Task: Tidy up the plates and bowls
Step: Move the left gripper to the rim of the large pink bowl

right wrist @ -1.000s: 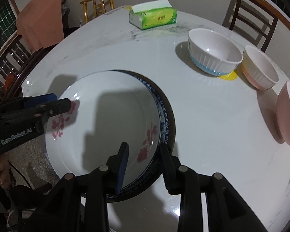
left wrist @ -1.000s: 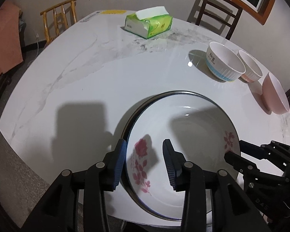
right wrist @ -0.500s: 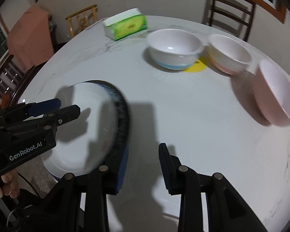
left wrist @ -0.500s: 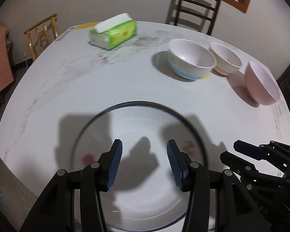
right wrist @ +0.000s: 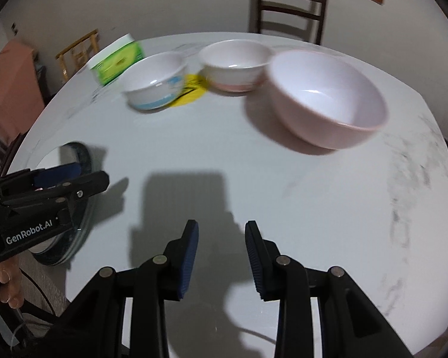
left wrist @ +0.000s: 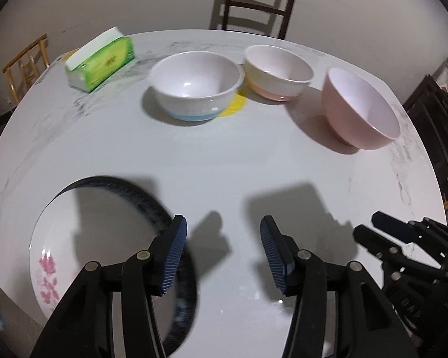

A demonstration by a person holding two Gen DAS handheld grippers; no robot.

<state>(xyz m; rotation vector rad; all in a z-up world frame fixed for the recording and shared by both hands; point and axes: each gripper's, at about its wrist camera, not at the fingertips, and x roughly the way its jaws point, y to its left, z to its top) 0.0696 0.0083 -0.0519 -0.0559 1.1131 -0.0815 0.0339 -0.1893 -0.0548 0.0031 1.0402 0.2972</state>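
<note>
Stacked plates [left wrist: 83,238], a white flowered one on a dark blue-rimmed one, lie at the table's near left edge; they also show in the right wrist view [right wrist: 74,161]. Three bowls stand at the far side: a white and blue one [left wrist: 194,89], a cream and pink one [left wrist: 277,73] and a pink one [left wrist: 361,113]. The pink bowl [right wrist: 325,104] is nearest in the right wrist view. My left gripper [left wrist: 222,256] is open and empty, just right of the plates. My right gripper [right wrist: 221,259] is open and empty above bare table.
A green tissue box [left wrist: 101,59] lies at the far left of the white marble table [left wrist: 224,164]. A yellow mat [left wrist: 233,106] sits between the bowls. A dark chair [left wrist: 254,3] stands behind the table and a wooden chair [left wrist: 27,59] at the left.
Both grippers have left the plate stack and swung right toward the bowls. The plates now lie at the left, and both grippers stand wider open.
</note>
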